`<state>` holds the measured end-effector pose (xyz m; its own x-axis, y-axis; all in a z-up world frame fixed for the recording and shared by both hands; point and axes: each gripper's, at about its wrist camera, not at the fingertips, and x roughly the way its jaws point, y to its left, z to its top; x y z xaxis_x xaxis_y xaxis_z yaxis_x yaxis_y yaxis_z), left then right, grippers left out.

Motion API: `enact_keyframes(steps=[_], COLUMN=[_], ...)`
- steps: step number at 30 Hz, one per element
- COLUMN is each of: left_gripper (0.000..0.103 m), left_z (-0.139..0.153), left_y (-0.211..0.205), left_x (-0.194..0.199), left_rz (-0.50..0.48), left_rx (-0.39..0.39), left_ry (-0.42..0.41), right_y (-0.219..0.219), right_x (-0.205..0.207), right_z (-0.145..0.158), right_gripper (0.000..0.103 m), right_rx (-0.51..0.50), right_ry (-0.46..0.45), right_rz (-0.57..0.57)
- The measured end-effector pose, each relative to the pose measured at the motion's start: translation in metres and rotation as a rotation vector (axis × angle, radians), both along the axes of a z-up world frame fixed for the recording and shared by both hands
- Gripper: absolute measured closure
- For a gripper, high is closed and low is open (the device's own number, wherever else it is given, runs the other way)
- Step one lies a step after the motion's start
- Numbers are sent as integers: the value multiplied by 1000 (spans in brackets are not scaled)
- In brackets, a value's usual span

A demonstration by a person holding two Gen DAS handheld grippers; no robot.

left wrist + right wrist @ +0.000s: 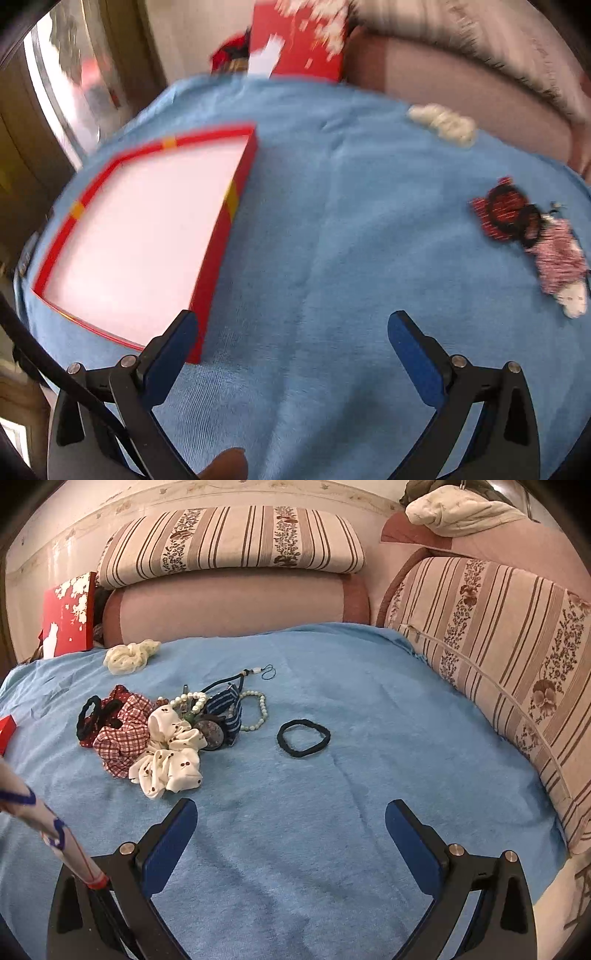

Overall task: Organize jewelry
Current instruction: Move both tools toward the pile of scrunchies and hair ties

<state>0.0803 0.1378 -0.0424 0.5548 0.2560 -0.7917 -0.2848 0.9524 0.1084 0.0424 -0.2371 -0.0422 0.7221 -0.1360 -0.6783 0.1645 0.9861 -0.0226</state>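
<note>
A red box (225, 236) with a white inside lies open on the blue cloth (332, 258), left of my left gripper (291, 325), which is open and empty just beside the box's near corner. In the right wrist view a pile of accessories sits mid-left: a red checked scrunchie (118, 738), a white cherry-print scrunchie (170, 760), a pearl bracelet (255, 709), a blue striped piece (227, 709). A black hair band (303, 737) lies alone to the right. My right gripper (291, 812) is open and empty, short of the pile.
A cream scrunchie (129, 655) lies near the cloth's far edge. A red flowered box lid (68, 614) stands upright at the back left. Striped cushions (498, 672) border the right and back. The pile also shows at the right of the left wrist view (535, 240).
</note>
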Motion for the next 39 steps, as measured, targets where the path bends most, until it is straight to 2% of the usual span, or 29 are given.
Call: enact_keyframes(steps=[3, 5, 9, 12, 15, 18, 20, 26, 30, 33, 35, 39], left_gripper=[1, 1, 1, 1, 0, 0, 0, 0, 0, 0, 0, 0], left_z=[16, 16, -9, -27, -46, -50, -51, -52, -44, -31, -20, 1], left_y=[-32, -52, -92, -108, -107, -95, -97, -103, -99, -97, -97, -93], left_x=[-8, -5, -1, 6, 10, 12, 10, -2, 3, -4, -9, -19], left_rz=[-86, -133, -220, -244, -224, -182, -202, -216, -223, -168, -159, -142], left_rx=[58, 52, 40, 22, -23, -115, -97, -81, -77, 19, 55, 44], left_ry=[-50, -49, 32, 86, 147, 150, 150, 91, 110, 36, -8, -101], right_y=[8, 14, 20, 21, 21, 20, 19, 17, 17, 18, 18, 17], right_x=[-2, -4, -7, -6, -4, -5, -5, -7, -10, -12, -11, -7], right_z=[-1, -2, -4, -6, -8, -6, -6, -6, -3, -3, -7, -16], right_gripper=[0, 0, 0, 0, 0, 0, 0, 0, 0, 0, 0, 0], right_rx=[-15, -26, -46, -45, -33, -8, 2, 42, 70, 80, 87, 116], right_ry=[-1, -3, -2, 7, 16, 14, 13, 10, -14, -27, -11, 23], right_rz=[18, 32, 50, 61, 63, 66, 66, 65, 72, 61, 49, 41])
